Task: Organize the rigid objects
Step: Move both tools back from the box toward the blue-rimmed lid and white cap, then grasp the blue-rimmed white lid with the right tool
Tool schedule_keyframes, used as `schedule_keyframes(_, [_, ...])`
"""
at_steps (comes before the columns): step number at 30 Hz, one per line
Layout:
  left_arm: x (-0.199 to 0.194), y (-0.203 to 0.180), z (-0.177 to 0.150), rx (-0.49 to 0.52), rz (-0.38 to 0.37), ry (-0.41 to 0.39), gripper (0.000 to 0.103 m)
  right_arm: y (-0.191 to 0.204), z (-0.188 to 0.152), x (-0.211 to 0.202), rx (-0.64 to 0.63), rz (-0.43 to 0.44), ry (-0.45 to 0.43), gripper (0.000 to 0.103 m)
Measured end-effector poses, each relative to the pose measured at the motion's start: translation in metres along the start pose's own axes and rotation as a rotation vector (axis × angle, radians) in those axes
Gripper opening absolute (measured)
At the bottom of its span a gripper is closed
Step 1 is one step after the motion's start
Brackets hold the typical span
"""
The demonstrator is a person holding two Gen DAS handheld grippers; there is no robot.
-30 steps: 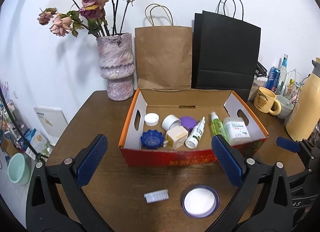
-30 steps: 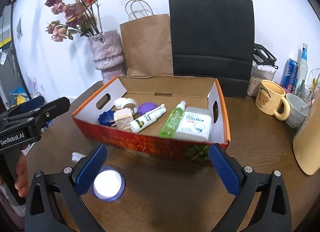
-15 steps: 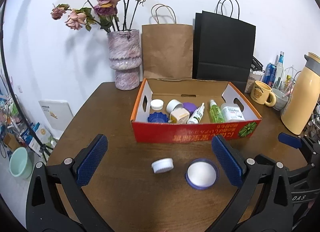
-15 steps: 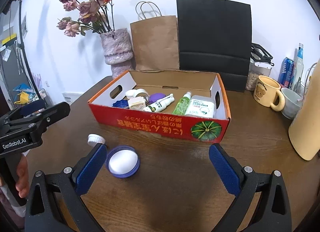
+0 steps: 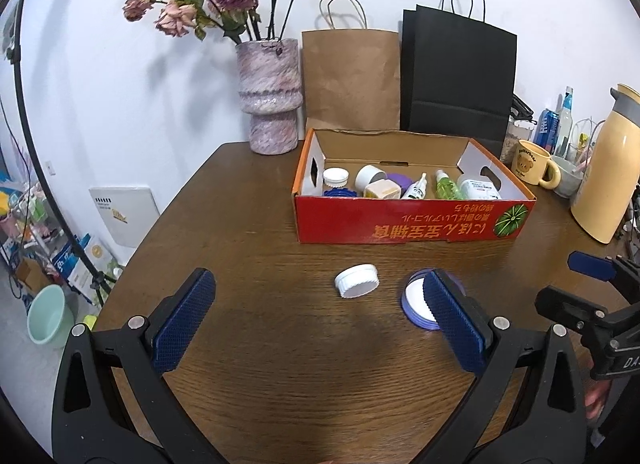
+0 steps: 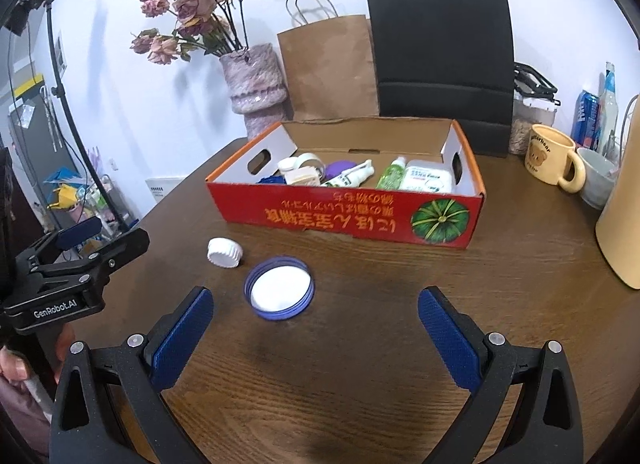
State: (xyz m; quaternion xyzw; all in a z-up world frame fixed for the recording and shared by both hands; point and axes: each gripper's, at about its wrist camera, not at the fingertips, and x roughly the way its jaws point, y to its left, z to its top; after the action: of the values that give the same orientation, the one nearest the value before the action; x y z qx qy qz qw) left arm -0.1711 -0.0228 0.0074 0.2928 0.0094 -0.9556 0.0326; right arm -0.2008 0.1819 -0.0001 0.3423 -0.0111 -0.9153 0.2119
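Both grippers are drawn back from the red cardboard box (image 5: 412,220), so that more of the brown surface (image 5: 280,364) is taken in by each wrist view than half a second ago. A second ago the box filled the near field and its inside was looked down into; now its printed front wall is seen from further off and lower. The pull-back is judged to be a repositioning: the items in the box are left alone, and attention is turned to the two pieces lying loose in front of it.

The white ribbed cap (image 5: 357,281) lies on the surface, near the box front. Just beside it, apart and not touching, lies the blue-rimmed lid (image 6: 279,293) with its white inside turned up. A second ago the cap was seen only as a thin edge at the lower margin; it is now shown whole.

The jaws of the left gripper (image 5: 316,316) are spread wide and nothing is held; in its own view one jaw overlaps the blue-rimmed lid. The jaws of the right gripper (image 6: 316,328) are likewise released and empty, with the lid ahead and to the left of their gap. Both loose pieces remain to be boxed, so the task is judged unfinished.
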Motion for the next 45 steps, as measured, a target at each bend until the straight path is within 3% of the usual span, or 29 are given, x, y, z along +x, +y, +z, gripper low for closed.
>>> schedule_keyframes(6, [0.006,0.013,-0.006,-0.020,-0.027,0.016,0.103,0.008,-0.009,0.009,-0.002,-0.008,0.021,0.103])
schedule_keyframes(14, [0.007,0.012,-0.014,0.032,-0.038,0.012,0.103,0.013,-0.013,0.020,0.013,-0.005,0.041,0.103])
schedule_keyframes(23, [0.018,0.036,-0.012,-0.033,-0.015,0.031,0.103,0.020,-0.015,0.037,0.018,0.036,0.085,0.103])
schedule_keyframes(29, [0.022,0.045,-0.013,-0.050,-0.004,0.037,0.103,0.028,-0.019,0.056,-0.020,-0.039,0.132,0.103])
schedule_keyframes(45, [0.025,0.051,-0.013,-0.064,0.007,0.043,0.103,0.047,-0.010,0.109,-0.130,-0.102,0.219,0.103])
